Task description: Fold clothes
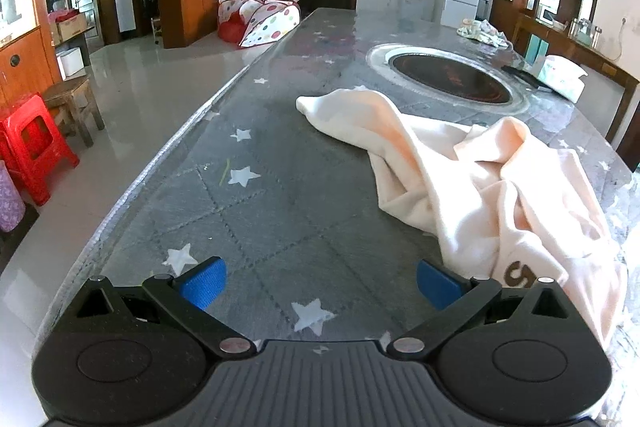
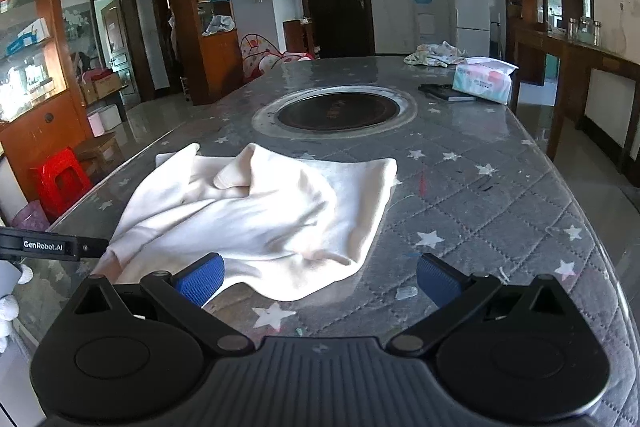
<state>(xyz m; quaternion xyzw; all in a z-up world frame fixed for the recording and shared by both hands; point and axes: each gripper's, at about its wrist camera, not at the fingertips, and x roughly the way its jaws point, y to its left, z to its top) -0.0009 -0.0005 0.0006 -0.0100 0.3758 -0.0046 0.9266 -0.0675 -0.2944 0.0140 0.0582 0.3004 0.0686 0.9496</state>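
Left gripper was wide open, blue pads well apart, nothing held, hovering over the table with the garment off to its right. Right gripper was likewise spread wide and empty, its left pad just at the garment's near edge; I couldn't tell if it touched. Garment was a pale cream, peach-tinted piece, lying unfolded and rumpled on the grey quilted star-print table cover, on my side of the round inset burner. In my left view its long axis ran diagonally, from a narrow end near the burner down to the near right edge of the table, where brown printed lettering showed. In my right view it spread roughly left-to-right, with a raised fold bunched near the middle and a flatter panel out to the right. Tissue pack and a dark flat item sat at the far right of the table, well apart from the garment, and another crumpled cloth lay at the far end.
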